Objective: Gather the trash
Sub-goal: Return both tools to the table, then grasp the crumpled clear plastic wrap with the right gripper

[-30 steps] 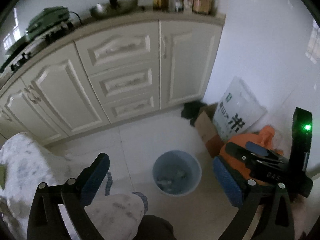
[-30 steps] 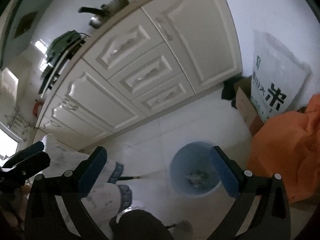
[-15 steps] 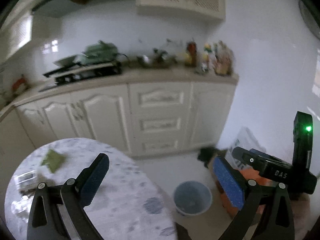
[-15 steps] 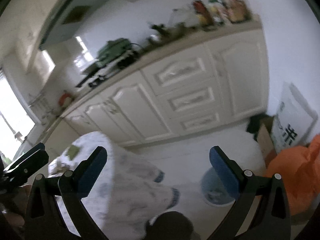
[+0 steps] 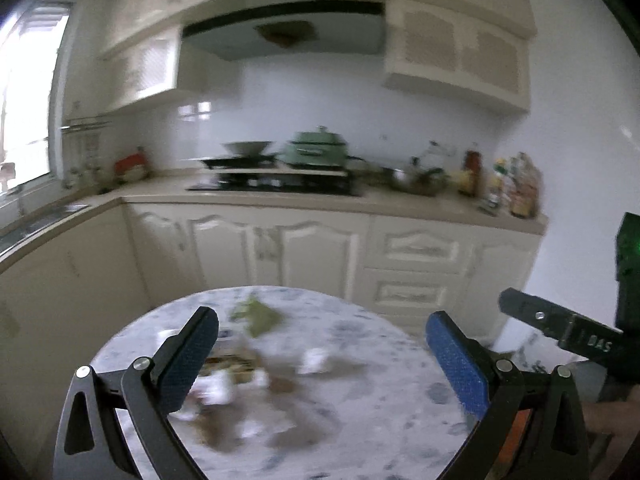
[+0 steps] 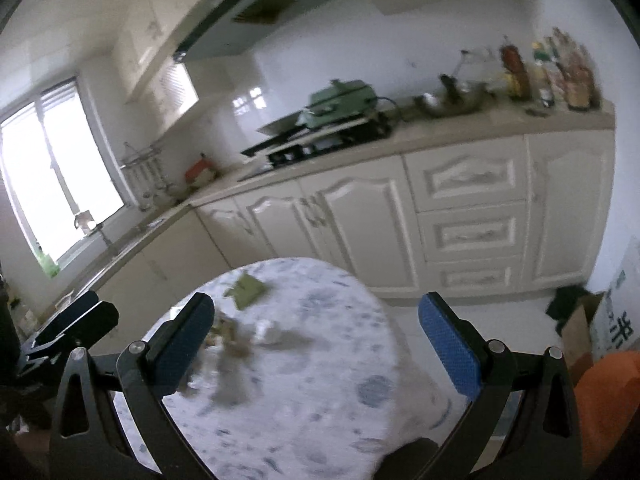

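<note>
Round table [image 5: 360, 420]: white cloth, mottled blue-grey print, matt. Cabinet doors [image 6: 360, 220]: cream, smooth, faint sheen. Wall tiles [image 6: 248, 92], upper centre: glossy white.

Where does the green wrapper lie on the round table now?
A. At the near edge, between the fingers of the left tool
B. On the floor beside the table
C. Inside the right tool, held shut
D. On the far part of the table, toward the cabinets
D: the green wrapper lies on the far part of the round table, toward the cabinets, beyond the other scraps; both tools are open and hold nothing.
</note>
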{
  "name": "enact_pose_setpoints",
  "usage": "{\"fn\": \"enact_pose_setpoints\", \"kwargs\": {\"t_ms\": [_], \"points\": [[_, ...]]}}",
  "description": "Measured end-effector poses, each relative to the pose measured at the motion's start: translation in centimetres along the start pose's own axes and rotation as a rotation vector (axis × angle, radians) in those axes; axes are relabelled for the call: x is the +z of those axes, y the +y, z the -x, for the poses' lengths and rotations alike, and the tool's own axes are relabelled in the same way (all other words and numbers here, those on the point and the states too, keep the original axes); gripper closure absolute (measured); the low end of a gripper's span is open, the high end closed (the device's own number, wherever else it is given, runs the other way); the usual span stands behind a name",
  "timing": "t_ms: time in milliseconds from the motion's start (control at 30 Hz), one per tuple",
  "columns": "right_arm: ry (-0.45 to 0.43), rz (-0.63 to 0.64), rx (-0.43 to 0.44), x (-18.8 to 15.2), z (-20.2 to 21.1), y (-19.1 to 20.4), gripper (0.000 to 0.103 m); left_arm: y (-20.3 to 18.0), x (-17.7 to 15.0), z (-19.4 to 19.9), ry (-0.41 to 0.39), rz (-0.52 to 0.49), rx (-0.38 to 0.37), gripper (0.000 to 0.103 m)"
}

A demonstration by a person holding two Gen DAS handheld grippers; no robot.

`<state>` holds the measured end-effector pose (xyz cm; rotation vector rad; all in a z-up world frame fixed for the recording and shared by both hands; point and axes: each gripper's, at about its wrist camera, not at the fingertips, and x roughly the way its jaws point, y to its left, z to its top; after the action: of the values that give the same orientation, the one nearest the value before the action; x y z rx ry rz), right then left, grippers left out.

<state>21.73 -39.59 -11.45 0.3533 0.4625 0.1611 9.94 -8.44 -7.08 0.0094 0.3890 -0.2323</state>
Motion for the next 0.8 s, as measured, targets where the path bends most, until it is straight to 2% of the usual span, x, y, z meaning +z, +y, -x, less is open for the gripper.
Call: {"fn": "enact_pose_setpoints", "kwargs": {"t_ms": [167,300,433,633,800], "points": [[0.015,0.096,0.036,-0.5,-1.4,5.4,0.000,2.3,-1.9,4.4,-0.023,0.059,0.107,0.001],[0.035,0.186,0.053,-1.6,-2.6,9.4,0.000,2.8,-3.0,6.2,-0.034,0.089,0.179,0.001],[0.054,0.309,0.060,-3.1,-3.9,13.3,0.000,4.0,-5.2,8.4,-0.049,0.145,0.221,0.001],[0.114,0.386,0.049,-5.2,-6.4,15.8,0.000,5.1,-7.1,7.7,-0.015,0.167,0.274,0.001],[0.193,0.407,0.022,-7.1,-9.6,16.2,0.000,6.0,-7.7,5.3,0.046,0.202,0.275,0.001]]}}
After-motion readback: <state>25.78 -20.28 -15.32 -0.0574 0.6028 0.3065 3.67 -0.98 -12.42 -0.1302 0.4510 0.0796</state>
